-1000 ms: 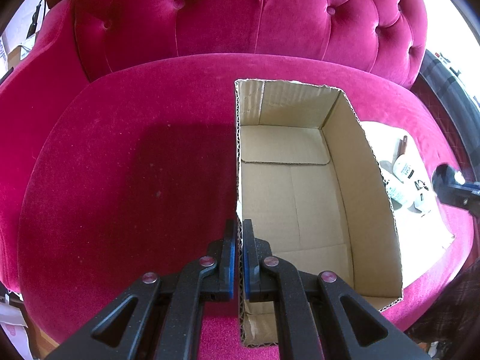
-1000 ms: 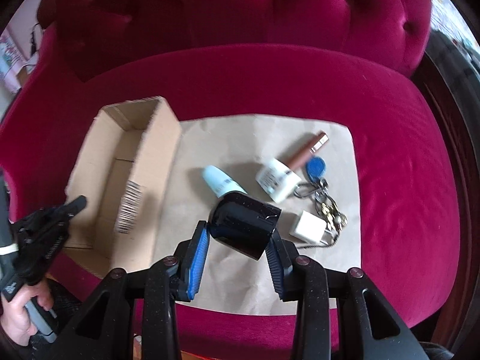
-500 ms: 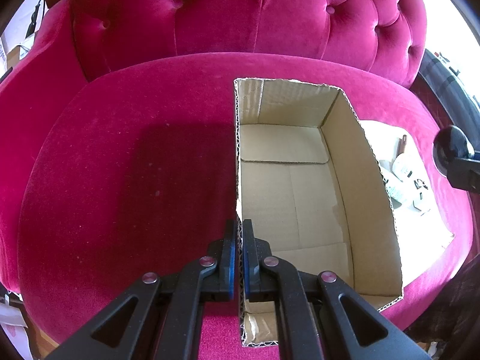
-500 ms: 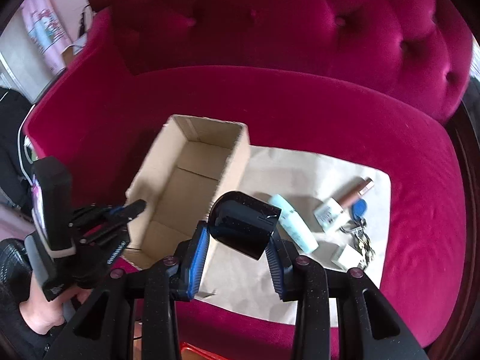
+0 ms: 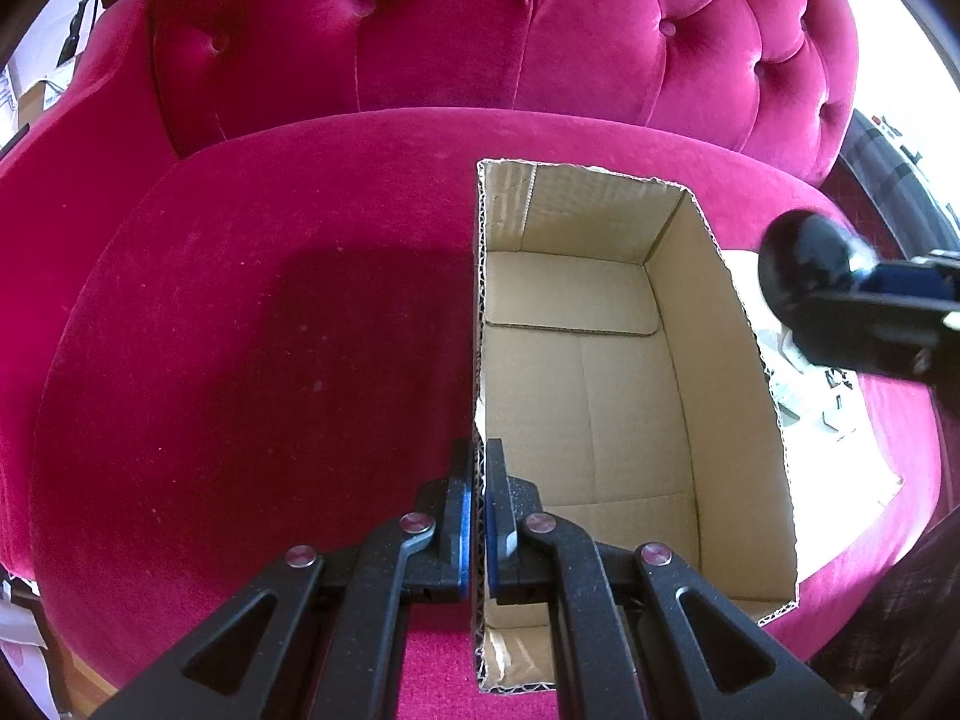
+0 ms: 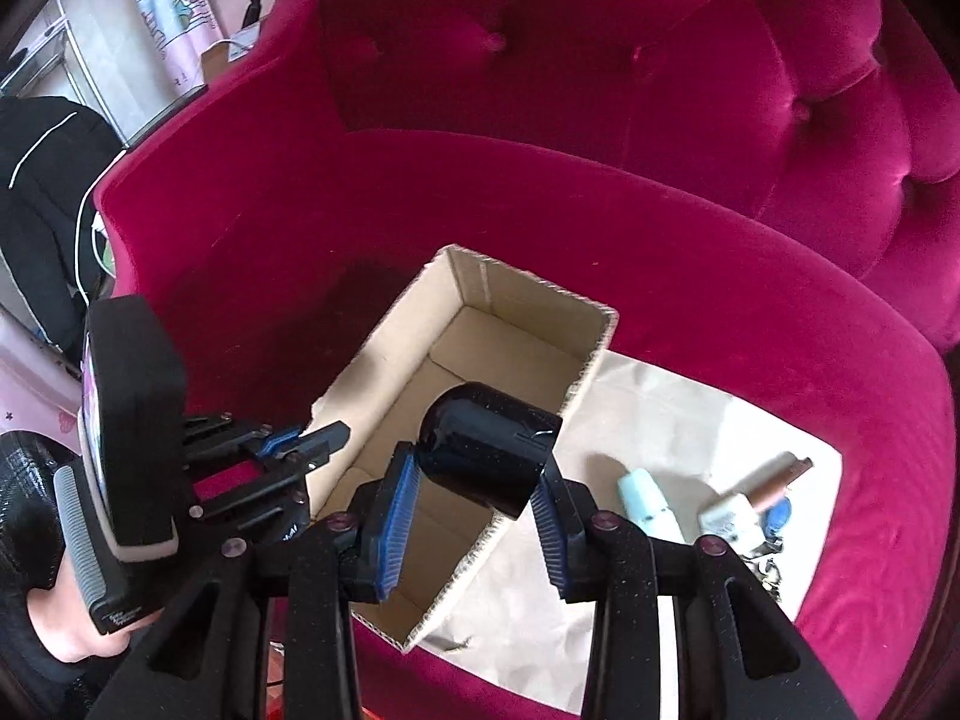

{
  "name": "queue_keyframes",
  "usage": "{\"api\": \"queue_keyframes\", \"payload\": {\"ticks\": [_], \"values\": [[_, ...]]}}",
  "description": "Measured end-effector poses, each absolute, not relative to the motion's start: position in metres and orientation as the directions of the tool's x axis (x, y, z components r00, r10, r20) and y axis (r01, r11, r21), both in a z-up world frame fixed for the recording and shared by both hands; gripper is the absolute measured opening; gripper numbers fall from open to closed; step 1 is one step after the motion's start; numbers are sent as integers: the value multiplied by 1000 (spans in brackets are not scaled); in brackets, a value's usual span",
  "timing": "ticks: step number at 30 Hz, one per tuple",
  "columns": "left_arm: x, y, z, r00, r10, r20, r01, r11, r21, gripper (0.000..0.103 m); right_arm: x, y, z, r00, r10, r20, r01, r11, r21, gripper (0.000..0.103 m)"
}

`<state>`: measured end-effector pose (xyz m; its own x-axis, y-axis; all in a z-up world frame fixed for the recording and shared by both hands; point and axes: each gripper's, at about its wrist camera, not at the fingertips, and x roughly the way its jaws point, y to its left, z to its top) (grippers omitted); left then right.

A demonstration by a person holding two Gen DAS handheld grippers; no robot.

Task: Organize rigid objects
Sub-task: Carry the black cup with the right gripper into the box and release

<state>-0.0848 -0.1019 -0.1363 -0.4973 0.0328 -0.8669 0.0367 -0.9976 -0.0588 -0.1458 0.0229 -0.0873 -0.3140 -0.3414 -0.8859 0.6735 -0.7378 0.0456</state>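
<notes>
An open, empty cardboard box point(image 5: 576, 396) sits on a pink velvet sofa seat. My left gripper point(image 5: 479, 468) is shut on the box's left wall near its front corner; it also shows in the right wrist view point(image 6: 324, 441). My right gripper point(image 6: 474, 480) is shut on a black cylindrical cup point(image 6: 489, 441) and holds it above the box point(image 6: 480, 348), near its right wall. The cup also shows in the left wrist view point(image 5: 804, 270), to the right of the box.
A sheet of brown paper point(image 6: 678, 420) lies right of the box with a pale blue tube point(image 6: 645, 495), a white bottle point(image 6: 729, 516), a brown stick point(image 6: 783, 474) and keys on it. The tufted sofa back point(image 5: 480, 30) rises behind.
My right gripper has carried the black cup left, from over the paper to above the box. My left gripper has stayed clamped on the box wall.
</notes>
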Motion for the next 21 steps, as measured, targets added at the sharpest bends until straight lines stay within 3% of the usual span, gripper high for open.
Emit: {"api": "queue_keyframes", "payload": {"ticks": [18, 20, 21], "values": [[-78, -106, -132, -494, 34, -869, 38, -997, -61, 3, -160, 15, -108, -270, -403, -875, 679, -724, 123, 41], [-82, -104, -133, -494, 34, -869, 37, -997, -60, 3, -161, 15, -108, -267, -410, -872, 677, -724, 133, 50], [-89, -101, -136, -494, 34, -869, 37, -998, -60, 3, -162, 16, -108, -275, -412, -869, 671, -729, 133, 62]]}}
